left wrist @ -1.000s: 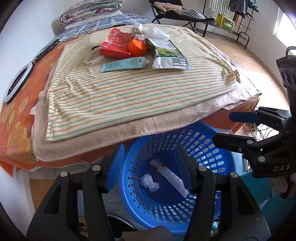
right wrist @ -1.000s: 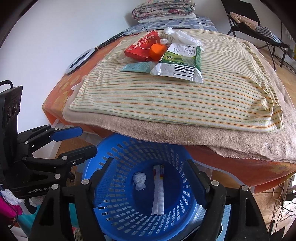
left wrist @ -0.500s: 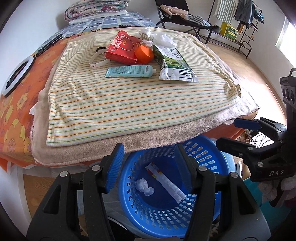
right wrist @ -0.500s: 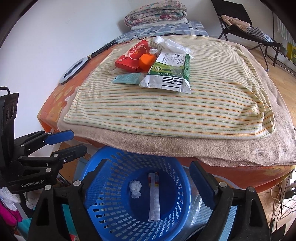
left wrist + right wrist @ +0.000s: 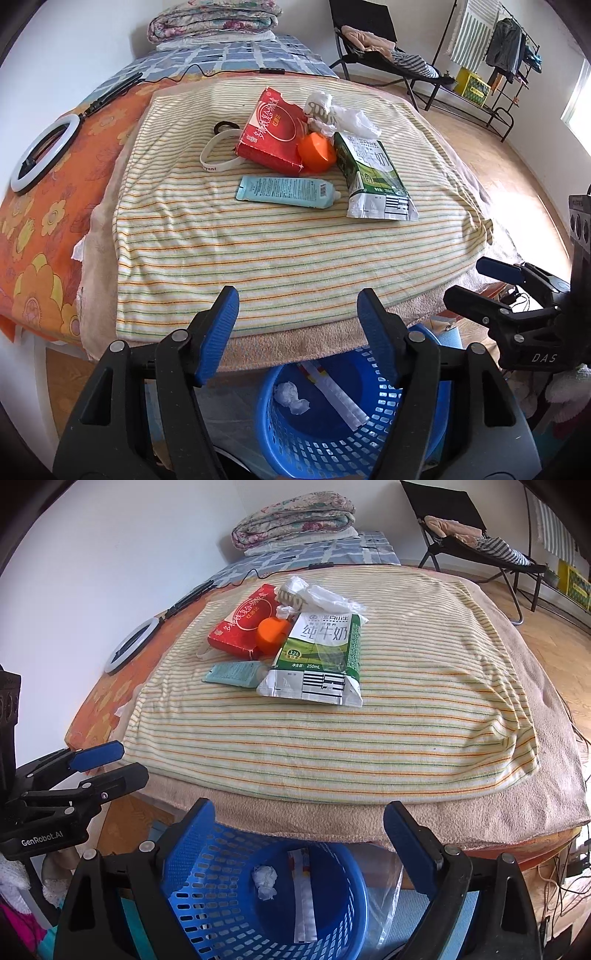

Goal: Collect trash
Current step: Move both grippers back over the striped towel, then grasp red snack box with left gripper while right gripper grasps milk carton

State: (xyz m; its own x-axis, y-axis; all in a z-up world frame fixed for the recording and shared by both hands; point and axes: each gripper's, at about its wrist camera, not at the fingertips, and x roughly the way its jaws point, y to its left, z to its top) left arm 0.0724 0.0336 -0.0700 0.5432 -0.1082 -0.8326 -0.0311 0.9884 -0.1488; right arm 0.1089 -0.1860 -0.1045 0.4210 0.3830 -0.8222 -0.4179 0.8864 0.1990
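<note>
Trash lies in a heap on the striped towel: a red box, an orange cap, a teal tube, a flattened green milk carton and crumpled white plastic. The carton and red box show in the right wrist view too. A blue basket below the bed edge holds a tissue ball and a paper strip. My left gripper is open and empty above the bed edge. My right gripper is open and empty over the basket.
A white wristband lies left of the red box. A ring light rests on the orange flowered sheet. Folded quilts sit at the far end. A folding chair and a clothes rack stand on the wooden floor at right.
Both grippers have risen and tilted up from over the basket toward the bed top. The basket has dropped lower in both views. Both stay open and empty.
</note>
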